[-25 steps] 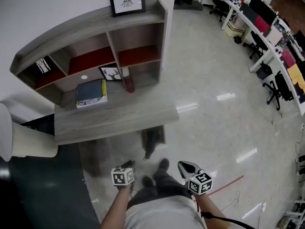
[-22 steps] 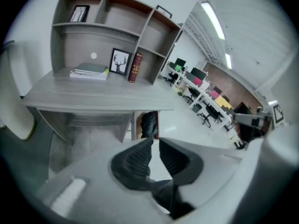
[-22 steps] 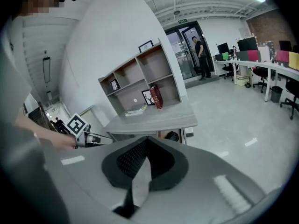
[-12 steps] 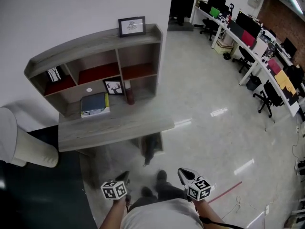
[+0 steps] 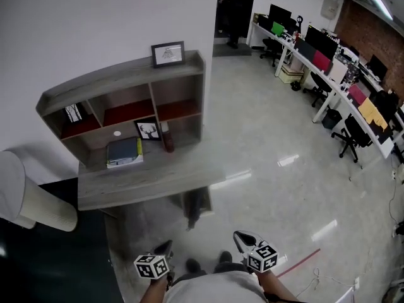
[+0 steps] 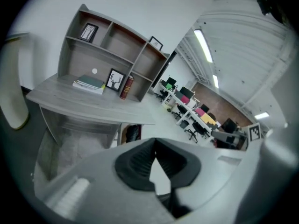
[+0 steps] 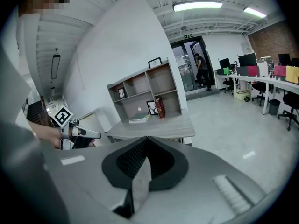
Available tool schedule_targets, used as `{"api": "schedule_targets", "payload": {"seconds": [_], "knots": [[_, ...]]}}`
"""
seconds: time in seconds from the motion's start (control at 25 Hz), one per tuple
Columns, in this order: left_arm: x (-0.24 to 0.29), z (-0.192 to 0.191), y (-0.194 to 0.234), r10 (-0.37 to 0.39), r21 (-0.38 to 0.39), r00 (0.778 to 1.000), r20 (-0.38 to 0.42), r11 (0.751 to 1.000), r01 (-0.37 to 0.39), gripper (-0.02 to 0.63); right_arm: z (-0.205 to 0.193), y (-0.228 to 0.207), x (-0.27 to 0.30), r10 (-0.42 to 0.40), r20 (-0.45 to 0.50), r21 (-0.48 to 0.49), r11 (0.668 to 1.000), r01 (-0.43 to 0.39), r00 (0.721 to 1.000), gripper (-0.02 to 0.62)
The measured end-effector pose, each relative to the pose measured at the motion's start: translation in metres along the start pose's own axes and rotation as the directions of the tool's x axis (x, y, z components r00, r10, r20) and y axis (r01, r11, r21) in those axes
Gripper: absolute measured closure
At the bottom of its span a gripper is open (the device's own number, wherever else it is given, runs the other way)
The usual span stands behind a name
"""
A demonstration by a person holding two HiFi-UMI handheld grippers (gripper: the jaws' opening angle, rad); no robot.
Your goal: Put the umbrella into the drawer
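I see no umbrella that I can make out for sure. A dark thing [image 5: 193,206] sits in a low unit under the grey desk [image 5: 145,180]; in the left gripper view the same dark thing [image 6: 132,132] shows below the desk edge. My left gripper [image 5: 162,250] hangs at the bottom of the head view, away from the desk, shut with nothing between its pads [image 6: 154,142]. Beside it my right gripper [image 5: 243,237] is also off the desk; its jaws meet at the tip with nothing held [image 7: 147,138]. The left gripper [image 7: 97,135] shows at the left of the right gripper view.
A shelf hutch [image 5: 126,84] on the desk holds a framed picture [image 5: 168,53], books [image 5: 123,151] and a red bottle [image 5: 168,141]. A white cylinder [image 5: 25,197] stands at the left. Office desks and chairs [image 5: 328,74] line the right; a person [image 5: 230,5] stands in the doorway.
The view has pulled back from the desk, which now looks smaller and farther. Both grippers have slid lower in the head view, away from the unit under the desk.
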State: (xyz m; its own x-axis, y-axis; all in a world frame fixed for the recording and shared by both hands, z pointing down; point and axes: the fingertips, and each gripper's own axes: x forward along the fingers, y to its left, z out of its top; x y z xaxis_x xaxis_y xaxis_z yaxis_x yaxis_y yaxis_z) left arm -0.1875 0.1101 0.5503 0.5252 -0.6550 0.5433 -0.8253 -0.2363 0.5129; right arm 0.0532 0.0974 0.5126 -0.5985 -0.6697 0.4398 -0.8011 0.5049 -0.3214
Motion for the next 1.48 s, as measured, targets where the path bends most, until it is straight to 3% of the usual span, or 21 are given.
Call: {"api": "schedule_targets", "payload": {"seconds": [0.4,0.68,1.48], "knots": [[0.005,0.026,-0.055,-0.078,0.118,0.995,0.065,0.991,0.07,0.603,0.026,-0.037,-0.021,0.049,0.0,-0.055,0.997,-0.049,0.999,0.591],[0.016,0.033,-0.066,-0.068,0.098,0.993,0.097,0.993,0.059,0.603,0.04,-0.056,-0.025,0.068,0.01,-0.076,0.995,-0.067,0.998,0.591],[0.018,0.019,-0.075,-0.034,0.054,0.994,0.107,0.998,0.028,0.603,0.026,-0.068,-0.037,0.113,-0.005,-0.051,0.992,-0.113,0.994,0.591]]}}
